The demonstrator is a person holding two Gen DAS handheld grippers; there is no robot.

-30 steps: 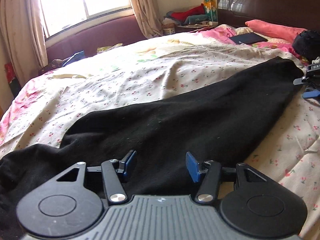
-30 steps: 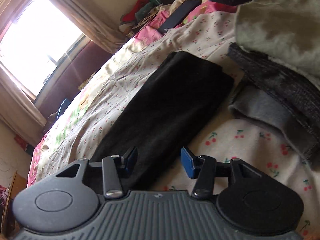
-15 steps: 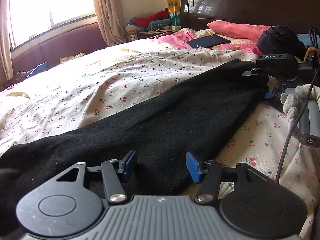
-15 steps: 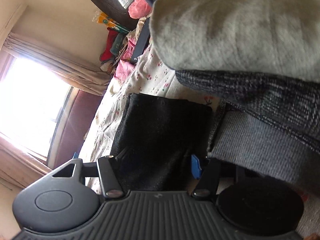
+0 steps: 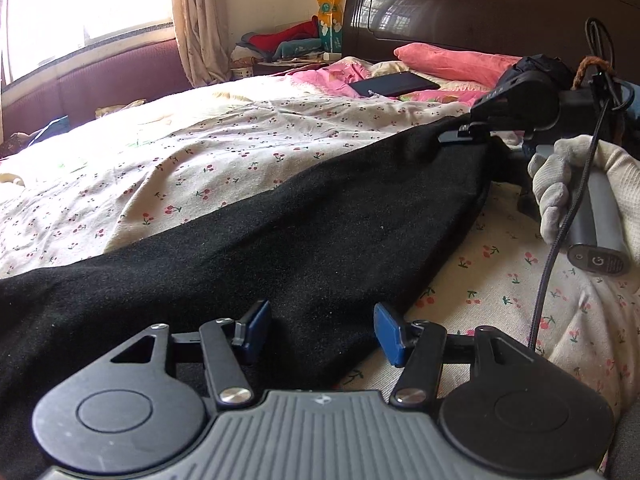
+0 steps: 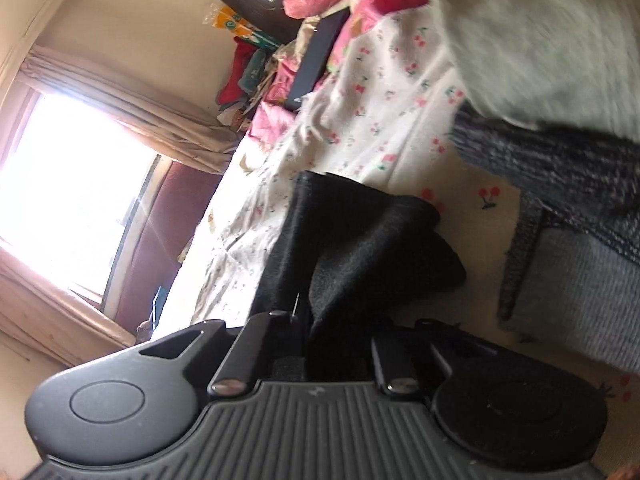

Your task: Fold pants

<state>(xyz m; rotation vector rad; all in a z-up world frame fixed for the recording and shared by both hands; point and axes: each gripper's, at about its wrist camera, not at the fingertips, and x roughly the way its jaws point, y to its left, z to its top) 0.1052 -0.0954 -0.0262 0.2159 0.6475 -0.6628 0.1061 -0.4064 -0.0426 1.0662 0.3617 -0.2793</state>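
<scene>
Black pants [image 5: 280, 240] lie stretched across the cherry-print bed sheet [image 5: 200, 152], one end near me, the far end at the right. My left gripper [image 5: 320, 332] is open, its blue pads over the near edge of the pants, holding nothing. My right gripper [image 5: 476, 136], held by a gloved hand, is at the far end of the pants and lifts it slightly. In the right wrist view the right gripper [image 6: 308, 328] is shut on the bunched black pants [image 6: 360, 240].
A dark tablet [image 5: 394, 84] and pink pillow [image 5: 444, 62] lie near the dark headboard [image 5: 480, 12]. Grey and white folded clothes [image 6: 560, 160] are stacked just right of the right gripper. A window and maroon bench [image 5: 100, 76] are at the far left.
My right gripper has closed on the far end of the pants and raised the cloth. My left gripper has shifted slightly rightward along the near edge, still open.
</scene>
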